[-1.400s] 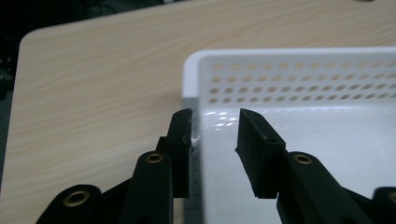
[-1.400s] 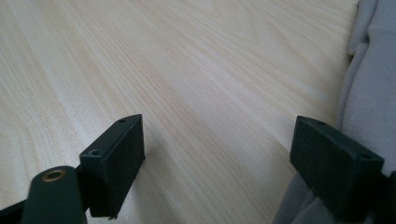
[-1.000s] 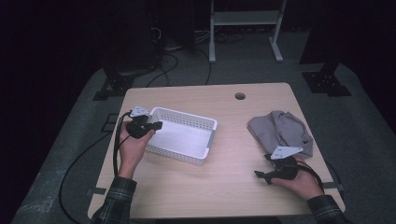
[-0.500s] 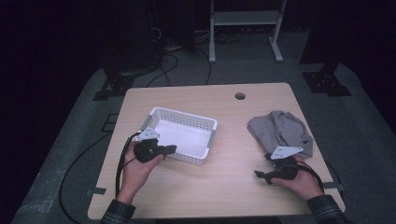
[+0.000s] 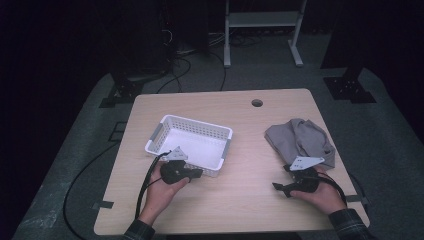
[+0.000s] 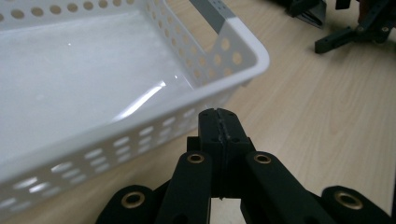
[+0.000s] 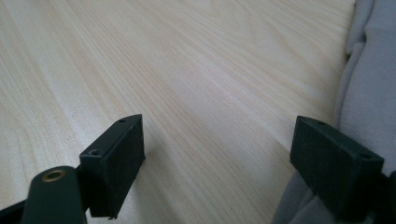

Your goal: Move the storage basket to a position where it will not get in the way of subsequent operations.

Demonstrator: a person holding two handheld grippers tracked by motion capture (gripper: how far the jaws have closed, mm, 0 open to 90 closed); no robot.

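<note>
Left gripper [image 5: 197, 173] pressed together, just beside near wall of white basket [image 5: 172, 121], right gripper [image 5: 276, 187] spread wide, empty, well right of basket, near grey cloth [image 5: 300, 141]

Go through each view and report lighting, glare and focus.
High view: table lit, room beyond dark. Left gripper view: glare streak on the white basket floor, its shut jaws sharp. Right gripper view: even light, open pads slightly soft, grey cloth blurred at the edge.
</note>
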